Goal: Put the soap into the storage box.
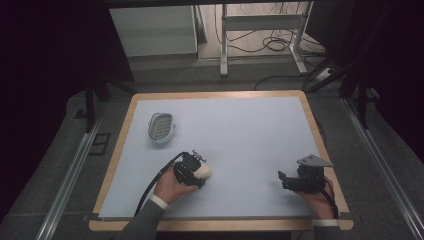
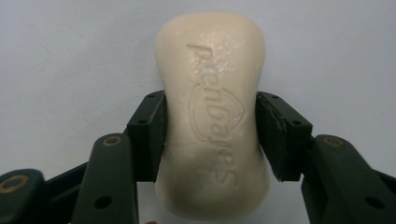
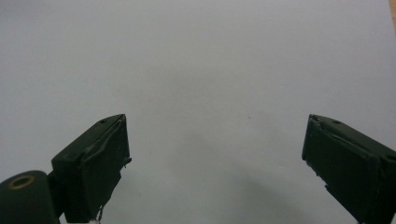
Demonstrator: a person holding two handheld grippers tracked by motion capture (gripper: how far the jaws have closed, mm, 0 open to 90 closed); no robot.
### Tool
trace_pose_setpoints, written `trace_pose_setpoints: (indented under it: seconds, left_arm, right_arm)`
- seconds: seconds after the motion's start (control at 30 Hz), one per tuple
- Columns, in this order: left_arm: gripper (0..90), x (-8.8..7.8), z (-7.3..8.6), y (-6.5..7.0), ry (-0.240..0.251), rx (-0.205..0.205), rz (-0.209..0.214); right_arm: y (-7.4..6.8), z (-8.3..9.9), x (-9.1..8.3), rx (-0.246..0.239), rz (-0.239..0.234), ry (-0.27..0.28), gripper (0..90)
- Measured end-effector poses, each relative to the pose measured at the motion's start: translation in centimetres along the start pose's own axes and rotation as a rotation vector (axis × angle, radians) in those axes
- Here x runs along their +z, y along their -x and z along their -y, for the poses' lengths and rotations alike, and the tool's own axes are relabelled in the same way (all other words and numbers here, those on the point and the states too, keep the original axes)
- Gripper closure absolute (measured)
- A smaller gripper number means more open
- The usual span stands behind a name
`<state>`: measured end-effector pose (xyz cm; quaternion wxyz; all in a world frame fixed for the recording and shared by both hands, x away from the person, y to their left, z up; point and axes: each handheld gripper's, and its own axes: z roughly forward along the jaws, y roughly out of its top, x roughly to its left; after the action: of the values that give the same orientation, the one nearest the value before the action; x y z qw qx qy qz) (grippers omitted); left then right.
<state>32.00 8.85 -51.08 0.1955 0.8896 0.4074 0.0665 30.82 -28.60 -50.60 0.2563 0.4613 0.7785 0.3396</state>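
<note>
A cream soap bar [image 2: 212, 116] with raised lettering lies on the pale blue mat between the jaws of my left gripper [image 2: 210, 105]. Both black pads [image 2: 152, 133] sit against its narrow waist. In the high view the left gripper [image 1: 200, 171] is at the front left of the mat with the soap bar [image 1: 205, 171] at its tip. A grey oval soap dish [image 1: 161, 127] with a ribbed floor stands farther back on the left, apart from the soap. My right gripper [image 1: 281, 180] rests at the front right, its jaws [image 3: 217, 140] wide open over bare mat.
The pale blue mat [image 1: 240, 135] covers a wooden table with a light rim [image 1: 320, 140]. Beyond the far edge are a white cabinet, a metal table frame [image 1: 223, 45] and cables on the floor. Metal rails run along both sides.
</note>
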Motion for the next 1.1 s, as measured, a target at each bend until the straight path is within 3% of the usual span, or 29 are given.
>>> trace_pose_setpoints:
  seconds: [0.33,0.67,1.1]
  left_arm:
    - [49.6,-0.2,-0.2,-0.1,-0.006,0.022,0.01]
    - [49.7,-2.6,-0.3,-1.3,0.055,0.007,0.065]
    - [49.6,-4.4,-0.6,-3.1,0.084,-0.012,0.048]
  right_arm:
    - [0.1,0.0,-0.1,0.007,0.001,0.0,7.2]
    - [0.3,0.0,-0.2,0.011,0.008,0.005,7.1]
    - [0.2,0.1,-0.1,0.009,0.008,0.002,7.1]
